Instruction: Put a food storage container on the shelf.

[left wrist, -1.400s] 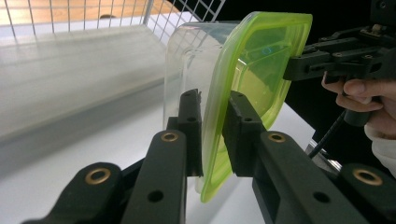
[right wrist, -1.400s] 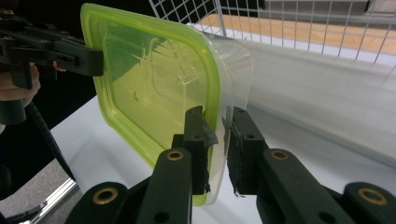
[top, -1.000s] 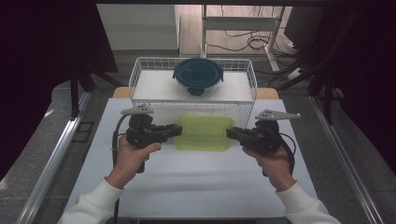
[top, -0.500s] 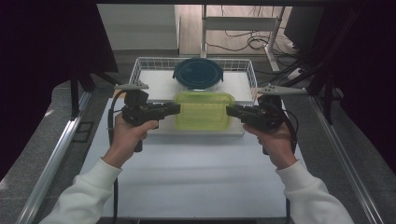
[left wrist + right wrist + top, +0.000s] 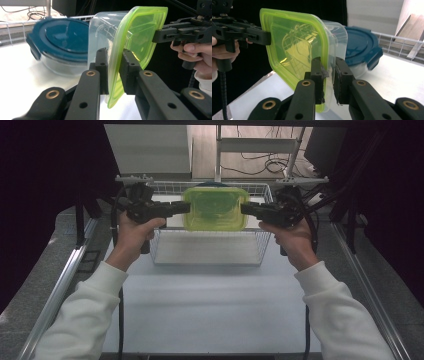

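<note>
Mid-carry: left tongs (image 5: 186,208) and right tongs (image 5: 245,209) each clamped on opposite rim edges of the green-lidded container (image 5: 216,208), held in the air over the wire basket (image 5: 210,254) on the counter (image 5: 210,310). Next move, I'd judge: lower it level into the basket beside the blue-lidded bowl (image 5: 58,47), both sides releasing together. From above the container covers most of the bowl; can't tell if the container holds anything.

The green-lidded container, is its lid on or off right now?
On. The green lid sits flush over the clear container, and the left gripper and right gripper pinch its rim at opposite edges.
</note>
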`<state>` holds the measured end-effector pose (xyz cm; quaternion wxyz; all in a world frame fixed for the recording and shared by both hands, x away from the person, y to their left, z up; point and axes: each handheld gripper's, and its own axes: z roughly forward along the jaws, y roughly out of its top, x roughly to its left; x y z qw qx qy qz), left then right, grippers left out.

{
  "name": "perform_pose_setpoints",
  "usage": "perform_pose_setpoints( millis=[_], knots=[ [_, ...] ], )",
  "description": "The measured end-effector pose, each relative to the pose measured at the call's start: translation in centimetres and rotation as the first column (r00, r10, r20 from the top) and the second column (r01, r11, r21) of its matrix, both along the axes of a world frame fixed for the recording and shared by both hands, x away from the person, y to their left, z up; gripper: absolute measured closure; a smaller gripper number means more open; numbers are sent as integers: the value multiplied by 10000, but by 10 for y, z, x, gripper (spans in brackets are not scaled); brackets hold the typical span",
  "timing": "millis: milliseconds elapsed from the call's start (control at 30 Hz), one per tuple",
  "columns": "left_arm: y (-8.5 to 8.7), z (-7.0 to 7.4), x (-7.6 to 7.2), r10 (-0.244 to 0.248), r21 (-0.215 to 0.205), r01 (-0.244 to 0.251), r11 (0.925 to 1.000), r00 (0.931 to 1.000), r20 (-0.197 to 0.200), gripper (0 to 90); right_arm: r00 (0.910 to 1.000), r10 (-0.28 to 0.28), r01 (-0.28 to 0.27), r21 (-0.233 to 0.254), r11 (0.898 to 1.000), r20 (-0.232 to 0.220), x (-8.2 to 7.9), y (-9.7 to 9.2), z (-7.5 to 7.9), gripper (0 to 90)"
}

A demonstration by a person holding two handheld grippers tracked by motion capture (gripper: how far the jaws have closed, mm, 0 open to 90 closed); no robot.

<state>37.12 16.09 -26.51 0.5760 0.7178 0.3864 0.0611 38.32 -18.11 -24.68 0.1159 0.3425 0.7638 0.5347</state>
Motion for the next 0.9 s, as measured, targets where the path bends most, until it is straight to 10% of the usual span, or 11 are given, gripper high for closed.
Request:
perform_pose_setpoints(
  millis=[400, 900],
  knots=[
    [6, 25, 39, 140, 173, -133, 9998, 9991, -401, 788, 9986, -140, 153, 257, 9996, -504, 41, 6, 22, 787],
    [5, 10, 80, 627, -91, -653, 9978, 9823, -1767, 795, 9745, -576, 702, 508, 9962, -2168, 85, 10, 10, 786]
  ],
)
